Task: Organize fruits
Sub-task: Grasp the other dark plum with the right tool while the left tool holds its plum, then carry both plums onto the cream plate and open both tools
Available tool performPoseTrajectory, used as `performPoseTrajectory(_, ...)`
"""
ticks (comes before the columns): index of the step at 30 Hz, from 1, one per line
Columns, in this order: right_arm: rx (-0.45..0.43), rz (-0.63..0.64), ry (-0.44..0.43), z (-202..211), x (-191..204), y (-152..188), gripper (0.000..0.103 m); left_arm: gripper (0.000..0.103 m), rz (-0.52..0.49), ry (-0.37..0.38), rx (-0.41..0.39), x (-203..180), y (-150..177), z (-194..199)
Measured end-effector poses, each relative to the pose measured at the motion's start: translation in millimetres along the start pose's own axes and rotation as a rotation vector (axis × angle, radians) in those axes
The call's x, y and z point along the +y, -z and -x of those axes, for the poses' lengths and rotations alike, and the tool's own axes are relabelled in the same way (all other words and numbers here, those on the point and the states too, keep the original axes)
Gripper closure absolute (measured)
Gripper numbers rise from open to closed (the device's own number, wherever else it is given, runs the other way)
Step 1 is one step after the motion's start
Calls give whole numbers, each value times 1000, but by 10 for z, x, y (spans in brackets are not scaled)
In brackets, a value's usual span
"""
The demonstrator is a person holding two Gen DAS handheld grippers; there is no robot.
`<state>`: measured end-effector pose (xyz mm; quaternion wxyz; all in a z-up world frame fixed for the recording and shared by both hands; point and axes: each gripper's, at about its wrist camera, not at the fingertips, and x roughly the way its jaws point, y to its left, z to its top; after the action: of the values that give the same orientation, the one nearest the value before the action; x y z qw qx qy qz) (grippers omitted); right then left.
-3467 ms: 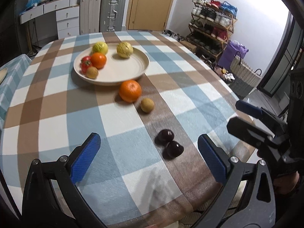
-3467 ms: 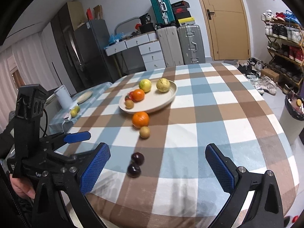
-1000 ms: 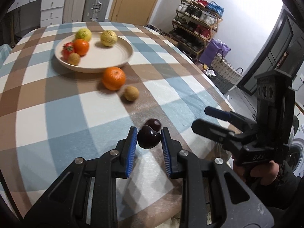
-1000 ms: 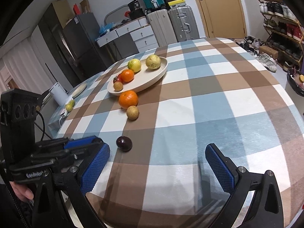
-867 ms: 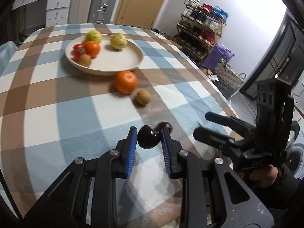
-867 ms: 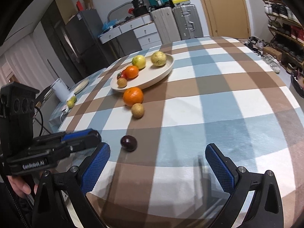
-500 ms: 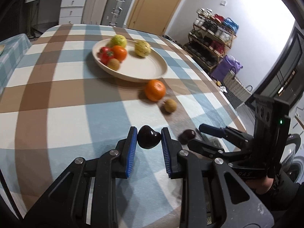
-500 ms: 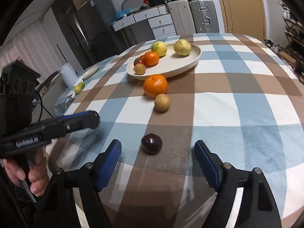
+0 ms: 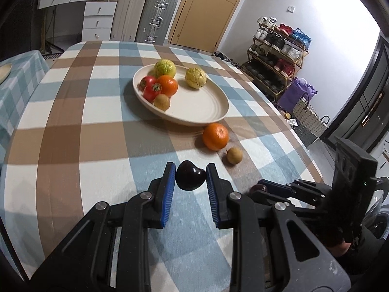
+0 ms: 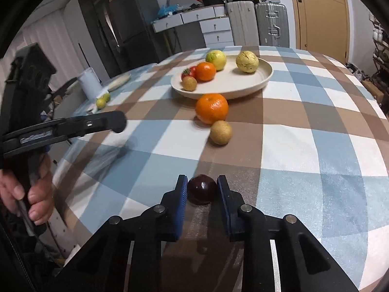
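My left gripper [image 9: 190, 178] is shut on a dark purple plum [image 9: 190, 175] and holds it above the checked tablecloth. My right gripper [image 10: 202, 189] has closed on a second dark plum [image 10: 202, 189] that rests on the cloth; the pads touch both its sides. A cream plate [image 9: 201, 107] holds several fruits: two yellow-green ones, an orange, tomatoes and a small brown fruit. An orange [image 9: 215, 136] and a small brown fruit [image 9: 234, 155] lie on the cloth in front of the plate. They also show in the right wrist view, the orange [image 10: 212, 108] and the brown fruit [image 10: 220, 132].
The table's edge [image 9: 308, 160] runs close on the right. A side table [image 10: 107, 90] with a white cup [image 10: 89, 84] and small green fruits stands to the left. Suitcases [image 9: 155, 17], drawers and a shoe rack [image 9: 277, 56] stand beyond.
My left gripper has carried its plum left and closer toward the plate. My right gripper has moved down onto the second plum and closed from wide open to touching it.
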<state>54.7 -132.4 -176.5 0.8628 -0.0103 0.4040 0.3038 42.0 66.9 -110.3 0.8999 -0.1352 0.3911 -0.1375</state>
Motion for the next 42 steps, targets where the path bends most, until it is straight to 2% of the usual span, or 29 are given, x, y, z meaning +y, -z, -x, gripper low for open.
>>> performPoseTrajectory(9, -72, -26, -38, 151, -184, -325, 78, 80, -31, -2, -26, -56, -511, -228)
performPoseTrajectory(14, -94, -22, -54, 74, -317, -633, 78, 80, -45, -8, -25, -68, -848, -447)
performPoseTrajectory(19, -99, -9, -75, -87, -415, -928, 78, 80, -6, 1, 4, 19, -1140, -773)
performPoseTrajectory(29, -57, -5, -116, -584, -610, -1406, 78, 80, -39, -2, 60, 0, -1660, -1413)
performPoseTrajectory(32, -39, -6, -119, -728, -656, -1499, 78, 80, -34, 14, 92, 2, -1767, -1599)
performPoseTrajectory(42, -11, -17, -140, -1045, -751, -1702, 78, 80, -24, -3, 124, 51, -1968, -1988)
